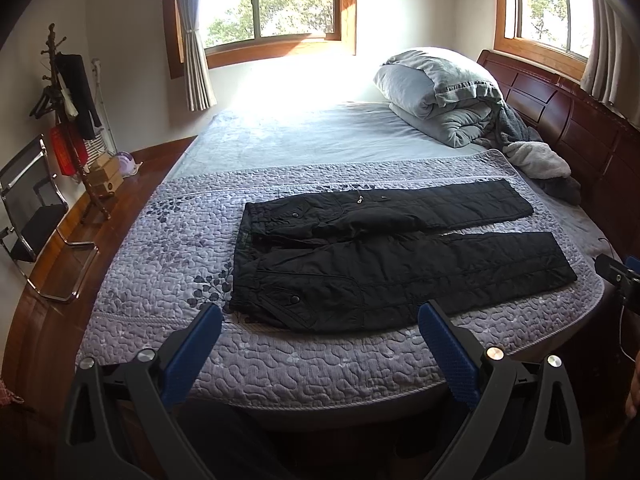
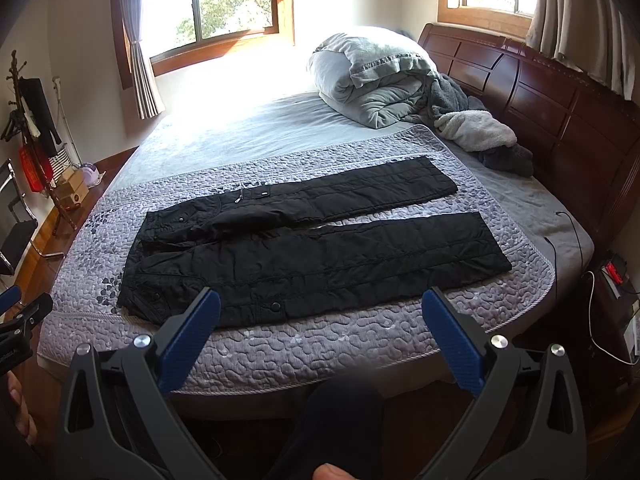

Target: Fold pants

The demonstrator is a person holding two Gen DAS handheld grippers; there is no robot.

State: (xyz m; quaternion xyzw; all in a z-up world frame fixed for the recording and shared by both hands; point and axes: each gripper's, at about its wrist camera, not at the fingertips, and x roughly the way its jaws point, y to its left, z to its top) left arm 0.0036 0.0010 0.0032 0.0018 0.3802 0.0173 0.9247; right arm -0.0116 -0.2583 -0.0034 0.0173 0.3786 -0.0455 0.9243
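Left wrist view showing black quilted pants (image 1: 384,256) lying flat on quilted bedspread (image 1: 168,264), left gripper (image 1: 320,320) and right gripper (image 2: 320,308) both hovering near, jaws wide apart, holding nothing.

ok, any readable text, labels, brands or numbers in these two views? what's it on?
None can be read.
Pants waistband label: a small patch, too small to read.
Red hanging item on the coat rack: too blurred to tell if it bears print.
Red display on the bedside device: glowing, digits not legible.
Cardboard boxes on the floor: no marks made out.
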